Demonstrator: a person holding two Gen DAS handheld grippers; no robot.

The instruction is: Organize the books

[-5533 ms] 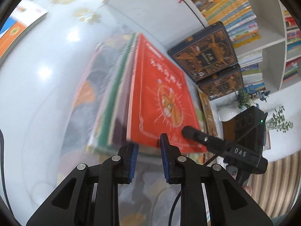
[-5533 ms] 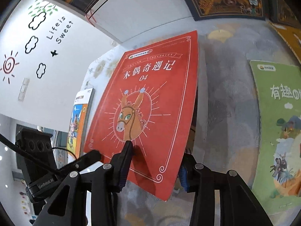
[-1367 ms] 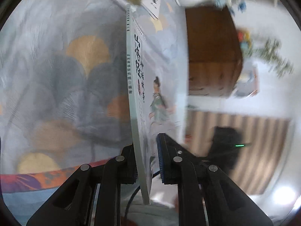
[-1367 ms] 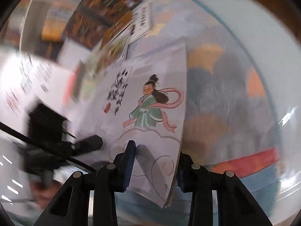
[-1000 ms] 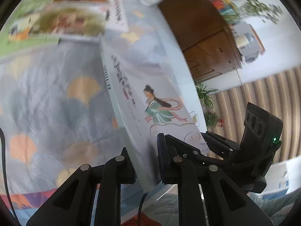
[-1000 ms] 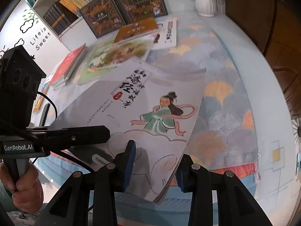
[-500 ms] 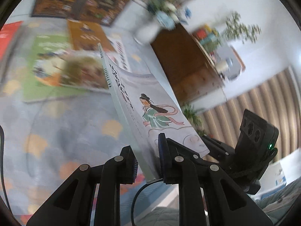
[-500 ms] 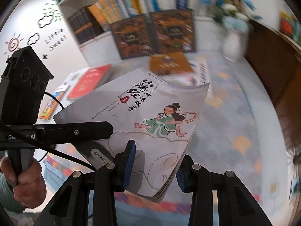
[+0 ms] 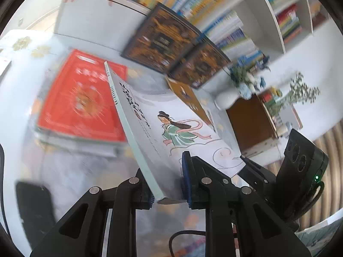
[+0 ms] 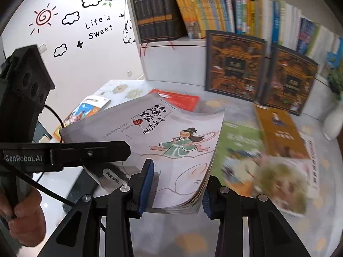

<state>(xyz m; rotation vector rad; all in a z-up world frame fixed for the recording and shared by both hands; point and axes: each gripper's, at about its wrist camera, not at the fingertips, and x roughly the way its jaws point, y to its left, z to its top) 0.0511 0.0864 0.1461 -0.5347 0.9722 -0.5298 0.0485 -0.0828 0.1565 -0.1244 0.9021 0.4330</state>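
We carry the grey picture book (image 9: 154,126) between both tongs, above the counter (image 10: 193,233). Our left tongs (image 9: 167,184) straddle its spine corner, their jaws opening, so the blue pads (image 9: 184,180) look loose there. Our right tongs (image 10: 175,184) clamp the page edge, probably sharing the weight so the floppy cover stays flat. Below and ahead lies the red book (image 9: 81,100) atop a stack, a likely landing place. The brown book (image 10: 278,132) and green book (image 10: 238,137) lie beside it, dark boxed volumes (image 10: 233,66) lean against the shelf, and a white vase (image 10: 334,124) stands farther right.
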